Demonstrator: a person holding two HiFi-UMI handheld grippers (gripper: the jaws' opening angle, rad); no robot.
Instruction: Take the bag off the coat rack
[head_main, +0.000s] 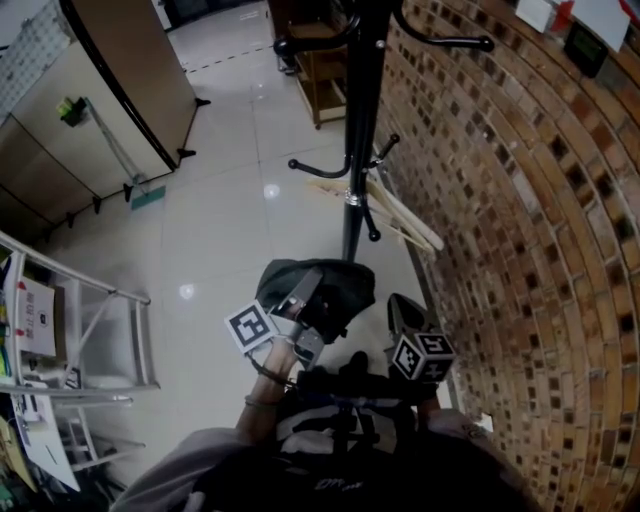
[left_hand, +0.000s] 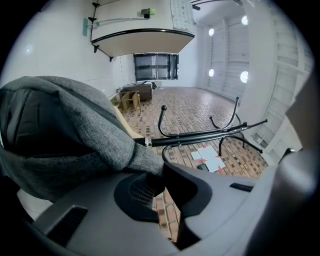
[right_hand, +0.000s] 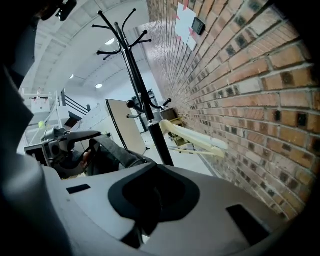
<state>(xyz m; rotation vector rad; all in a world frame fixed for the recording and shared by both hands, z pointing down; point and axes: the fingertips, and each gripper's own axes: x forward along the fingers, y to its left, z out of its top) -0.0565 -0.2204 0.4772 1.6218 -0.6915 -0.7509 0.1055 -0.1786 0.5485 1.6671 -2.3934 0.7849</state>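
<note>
- The dark grey fabric bag (left_hand: 65, 125), pinched by its edge in the closed jaws of the left gripper (left_hand: 159, 174), could be dropped.
- No support is given by the right gripper (right_hand: 150, 200), its jaws shut and empty.

1 bag (head_main: 345, 283), 1 coat rack (head_main: 359, 150), 2 tools (head_main: 303, 300) (head_main: 404, 314).

It looks like an office or lab hall rather than a home: a glossy white tiled floor (head_main: 240, 210), a brick wall (head_main: 540, 250) with pinned papers (head_main: 600, 15), freestanding partition panels (head_main: 130, 70) on feet, a metal shelving rack (head_main: 100, 330), and a black coat rack (head_main: 360, 130).
</note>
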